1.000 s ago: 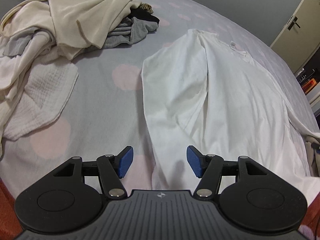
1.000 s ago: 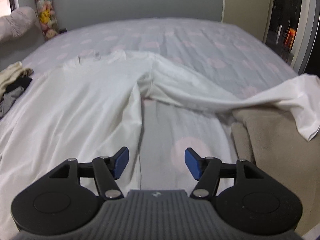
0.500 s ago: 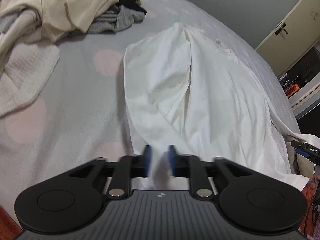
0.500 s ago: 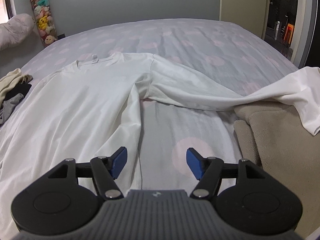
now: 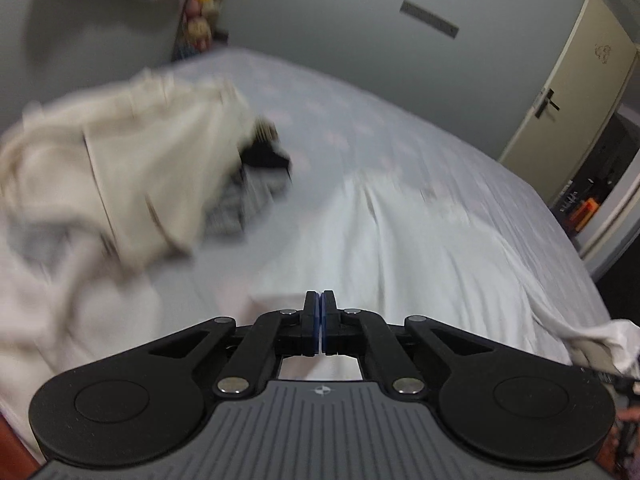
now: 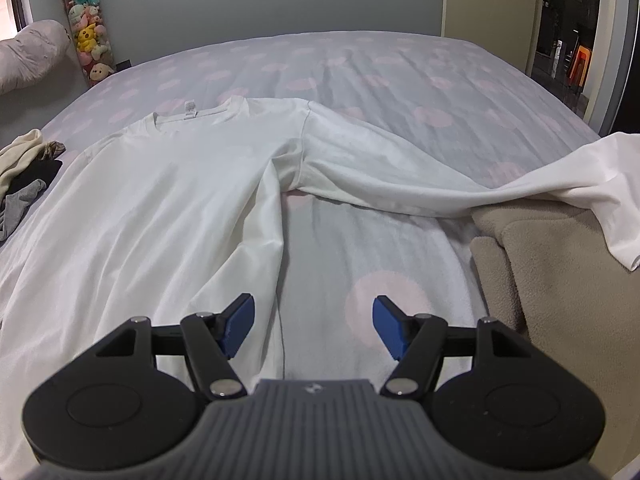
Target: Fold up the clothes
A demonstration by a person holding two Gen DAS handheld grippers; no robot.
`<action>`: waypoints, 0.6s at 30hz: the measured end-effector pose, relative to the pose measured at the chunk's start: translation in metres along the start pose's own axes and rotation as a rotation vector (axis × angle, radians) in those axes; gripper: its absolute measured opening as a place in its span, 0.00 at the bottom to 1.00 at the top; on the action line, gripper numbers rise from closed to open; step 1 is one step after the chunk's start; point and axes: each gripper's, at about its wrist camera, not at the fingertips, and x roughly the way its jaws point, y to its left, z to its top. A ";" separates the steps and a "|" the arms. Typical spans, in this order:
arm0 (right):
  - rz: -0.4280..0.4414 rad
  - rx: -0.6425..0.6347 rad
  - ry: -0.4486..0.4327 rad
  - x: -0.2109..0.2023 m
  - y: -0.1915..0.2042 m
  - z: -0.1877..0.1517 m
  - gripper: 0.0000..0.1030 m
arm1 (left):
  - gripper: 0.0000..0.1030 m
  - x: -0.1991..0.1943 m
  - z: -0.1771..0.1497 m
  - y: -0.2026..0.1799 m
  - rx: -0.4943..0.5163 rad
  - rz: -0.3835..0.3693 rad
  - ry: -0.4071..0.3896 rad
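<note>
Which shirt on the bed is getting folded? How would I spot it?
Find the big bed with pink dots. The white long-sleeved shirt lies spread flat across its middle. Unlike the crumpled clothes pile at the left edge, it lies alone, with a small tag at its collar.

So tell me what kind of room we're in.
Most likely a bedroom in a home: a wide bed with a pink-dotted sheet, a hanging holder of plush toys in the corner, and a white long-sleeved shirt spread out beside a pile of clothes.
</note>
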 end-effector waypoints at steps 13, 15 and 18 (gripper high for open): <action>-0.013 -0.002 0.028 0.006 0.002 0.000 0.66 | 0.00 -0.005 0.159 0.017 0.213 0.221 -0.162; -0.017 -0.003 0.035 0.007 0.003 0.000 0.66 | 0.00 -0.003 0.180 0.019 0.253 0.278 -0.183; -0.023 -0.006 0.044 0.009 0.004 0.000 0.66 | 0.00 0.006 0.204 0.033 0.270 0.360 -0.176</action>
